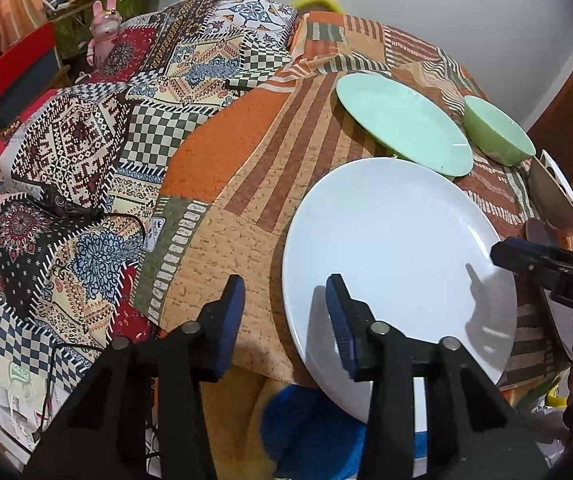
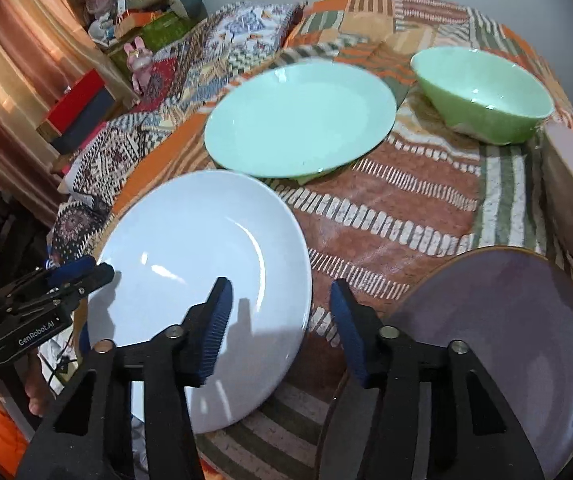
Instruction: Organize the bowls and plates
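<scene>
White plate [image 1: 394, 264] is seen lying flat at the near edge of the cloth [image 1: 222, 232], its near rim overhanging, with the left gripper [image 1: 286, 312] astride its left rim and the right gripper [image 2: 278, 316] astride its right rim, so both are judged equally near. Both sets of jaws are held partly apart and empty, one finger over the plate and one outside it, no pad touching. Farther back, a mint plate [image 2: 298, 120] and a green bowl [image 2: 486, 96] are set, and a purple plate [image 2: 506, 328] lies just right of the right gripper.
</scene>
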A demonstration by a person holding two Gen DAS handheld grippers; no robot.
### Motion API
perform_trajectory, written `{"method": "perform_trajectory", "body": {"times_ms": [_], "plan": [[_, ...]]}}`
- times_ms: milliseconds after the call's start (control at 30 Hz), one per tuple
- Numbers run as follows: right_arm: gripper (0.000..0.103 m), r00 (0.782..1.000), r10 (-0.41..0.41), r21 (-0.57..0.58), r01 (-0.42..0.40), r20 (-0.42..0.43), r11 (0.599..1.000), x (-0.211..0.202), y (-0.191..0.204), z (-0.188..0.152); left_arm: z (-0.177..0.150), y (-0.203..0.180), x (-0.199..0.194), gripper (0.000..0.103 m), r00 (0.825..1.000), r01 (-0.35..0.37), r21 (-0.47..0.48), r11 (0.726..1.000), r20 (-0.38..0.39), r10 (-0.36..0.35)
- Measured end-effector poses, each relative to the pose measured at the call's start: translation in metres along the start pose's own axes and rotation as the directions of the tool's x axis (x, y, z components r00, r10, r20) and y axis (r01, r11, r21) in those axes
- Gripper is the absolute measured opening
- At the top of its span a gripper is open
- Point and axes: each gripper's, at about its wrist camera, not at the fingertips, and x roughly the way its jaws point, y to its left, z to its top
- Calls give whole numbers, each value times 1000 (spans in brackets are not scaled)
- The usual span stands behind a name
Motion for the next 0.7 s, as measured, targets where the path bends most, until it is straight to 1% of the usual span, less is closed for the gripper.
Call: {"method": "perform_trajectory", "body": {"times_ms": [67,167,200,233,267,333,400,533,600,700], "plan": [[41,1000,-12,-7,11,-14,1000,5,1,1,0,1,3,32,1000,9,0,1000,-9,-9],[40,999,-32,-27,31,-18,999,7,4,2,-1,2,4,29,999,31,-4,1000,-10,-31],[37,999,-28,-29,27,-23,999,7,4,3,-2,1,4,29,999,36,-1,999,-10,-36],[32,999,-23,-32,22,-37,999,9,5,3,-2,1,5,27,999,38,2,999,-12,-38],[32,998,-38,-44,36,-42,998,11,7,4,-2,0,5,24,999,43,6,999,-14,-43],[32,997,-60,-66,57,-42,996,13,10,4,-2,-3,5,22,999,50,18,999,-17,-50],[32,997,-63,-67,60,-41,996,13,10,4,-4,-6,5,22,999,38,31,999,-14,-38],[29,998,-39,-37,37,-44,999,11,5,5,-2,-5,6,22,999,37,23,999,-33,-36],[29,999,-10,-5,9,-46,1000,9,2,6,-2,-6,5,22,999,28,23,999,-37,-28],[27,999,-1,5,1,-36,1000,6,2,5,-1,-9,4,22,999,8,33,999,-36,-7]]}}
